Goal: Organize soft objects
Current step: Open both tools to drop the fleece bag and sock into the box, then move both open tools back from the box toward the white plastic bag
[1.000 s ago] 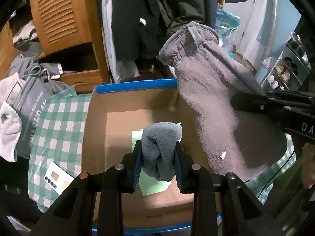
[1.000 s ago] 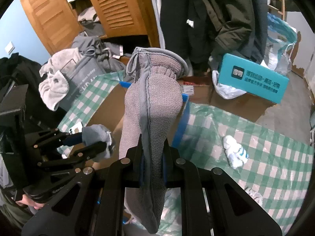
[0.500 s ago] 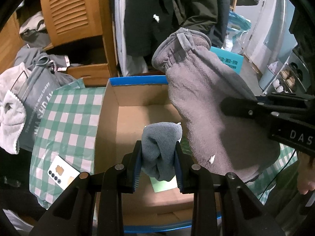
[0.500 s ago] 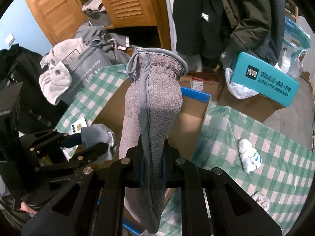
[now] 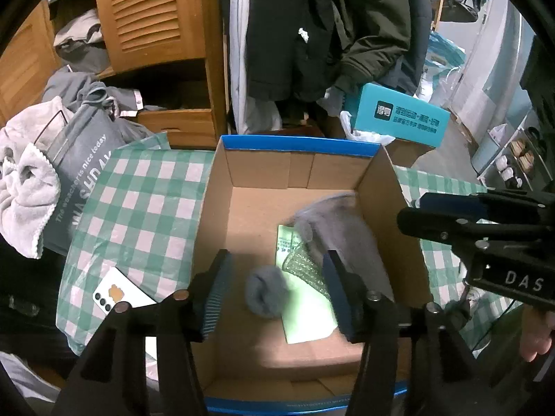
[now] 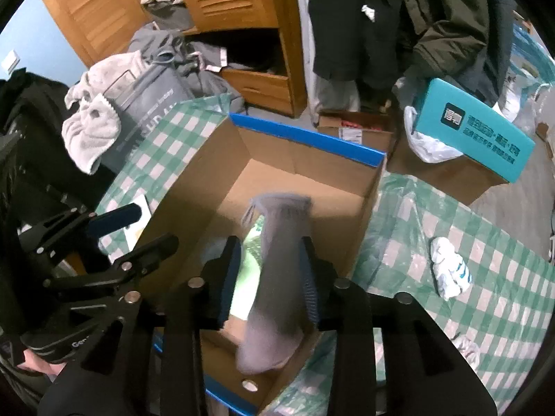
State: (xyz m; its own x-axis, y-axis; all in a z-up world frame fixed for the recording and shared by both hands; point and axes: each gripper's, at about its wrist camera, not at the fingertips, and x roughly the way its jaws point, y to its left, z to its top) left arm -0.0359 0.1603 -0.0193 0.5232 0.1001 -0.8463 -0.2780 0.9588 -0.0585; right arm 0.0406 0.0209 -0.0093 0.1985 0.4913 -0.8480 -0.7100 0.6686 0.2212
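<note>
An open cardboard box (image 5: pixel 215 208) with a blue rim stands on a green checked cloth. My left gripper (image 5: pixel 275 291) is open above it. A small blue-grey sock (image 5: pixel 266 291) is blurred, falling free between its fingers inside the box. My right gripper (image 6: pixel 269 277) is open too. A long grey fleece mitten (image 6: pixel 281 277) is blurred, dropping between its fingers into the box; it shows at the box's right wall in the left wrist view (image 5: pixel 341 239). A pale green paper packet (image 5: pixel 305 308) lies on the box floor.
A white phone (image 5: pixel 121 294) lies on the cloth left of the box. A grey bag and towel (image 5: pixel 31 187) sit at far left. A teal carton (image 5: pixel 395 119) sits behind. A white balled sock (image 6: pixel 449 272) lies on the cloth to the right. A wooden wardrobe with hanging coats stands behind.
Both grippers have opened. The small sock has left the left gripper and the long mitten has left the right one; both are falling into the box.
</note>
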